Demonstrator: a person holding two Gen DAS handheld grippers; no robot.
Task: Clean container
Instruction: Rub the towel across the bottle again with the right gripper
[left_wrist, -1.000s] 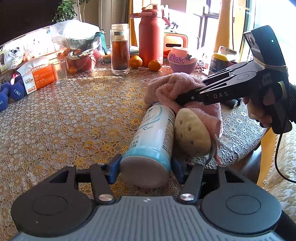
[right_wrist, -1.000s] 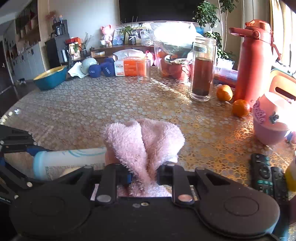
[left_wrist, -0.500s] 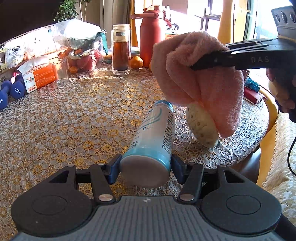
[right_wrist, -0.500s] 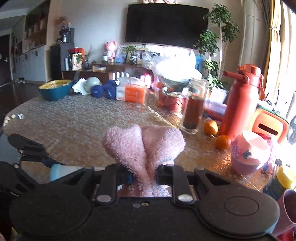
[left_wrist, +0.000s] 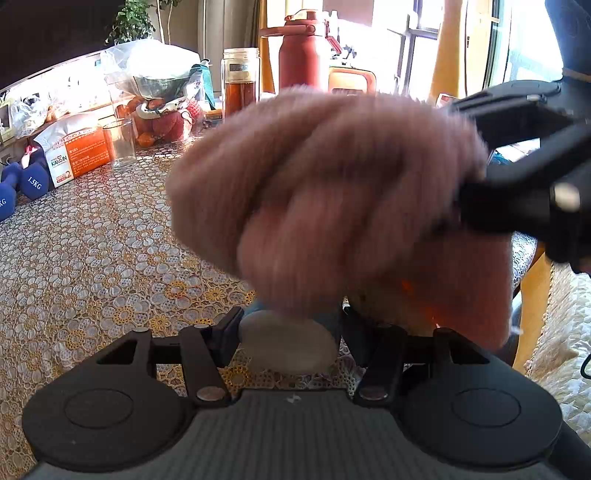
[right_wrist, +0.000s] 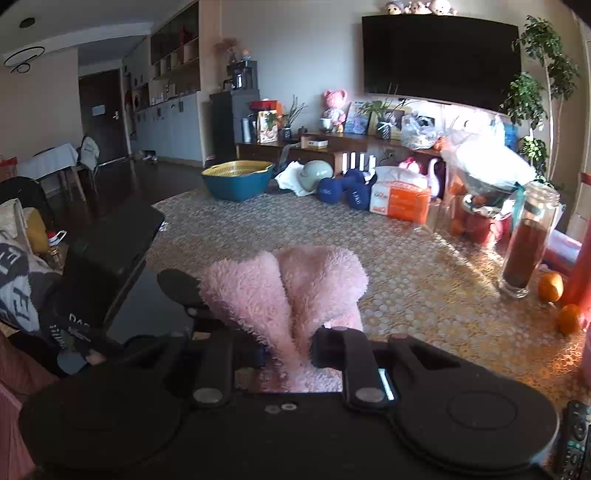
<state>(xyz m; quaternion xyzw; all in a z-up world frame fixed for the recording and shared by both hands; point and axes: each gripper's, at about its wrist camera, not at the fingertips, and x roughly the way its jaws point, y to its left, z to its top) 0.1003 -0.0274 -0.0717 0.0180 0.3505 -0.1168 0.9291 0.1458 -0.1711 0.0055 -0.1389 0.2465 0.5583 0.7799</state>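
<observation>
Clamping its base at lower centre, the left gripper holds the blue-and-white bottle; smooth and rigid, it may slip. The soft pink towel, pinched by the right gripper, is draped over it.

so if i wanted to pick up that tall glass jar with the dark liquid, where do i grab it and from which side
Grip the tall glass jar around its straight cylindrical body, above the dark liquid line, jaws level. It stands upright. Come from its left: that side of the table is bare, while an orange sits close on the right.
</observation>
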